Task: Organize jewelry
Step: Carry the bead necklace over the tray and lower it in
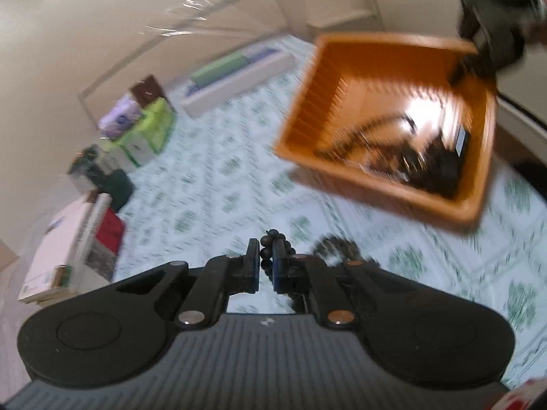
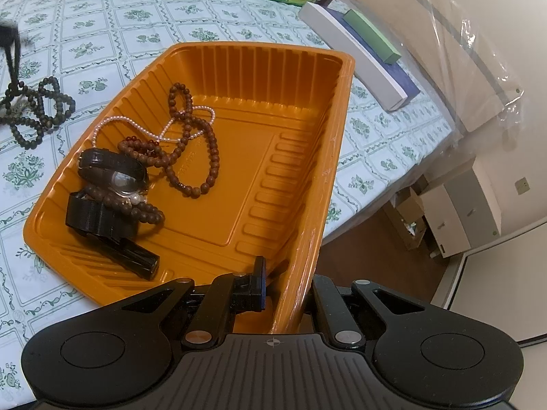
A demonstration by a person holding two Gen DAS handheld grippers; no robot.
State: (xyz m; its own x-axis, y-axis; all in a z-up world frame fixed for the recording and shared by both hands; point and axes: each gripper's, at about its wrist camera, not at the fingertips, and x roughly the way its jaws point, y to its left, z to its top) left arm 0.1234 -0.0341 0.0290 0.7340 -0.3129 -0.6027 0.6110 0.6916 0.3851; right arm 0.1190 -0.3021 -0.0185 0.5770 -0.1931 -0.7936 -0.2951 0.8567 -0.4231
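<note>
**Right wrist view: tray wall gripped, dark beads pinched**

The right gripper clamps the orange tray's near wall. Inside lie brown beads, pearls, a watch. The left gripper pinches dark beads above the tablecloth.

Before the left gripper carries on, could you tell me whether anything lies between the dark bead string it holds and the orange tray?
Nothing visible does. The left gripper holds the dark bead string, and only patterned tablecloth shows before the orange tray, whose rim the right gripper grips.
</note>
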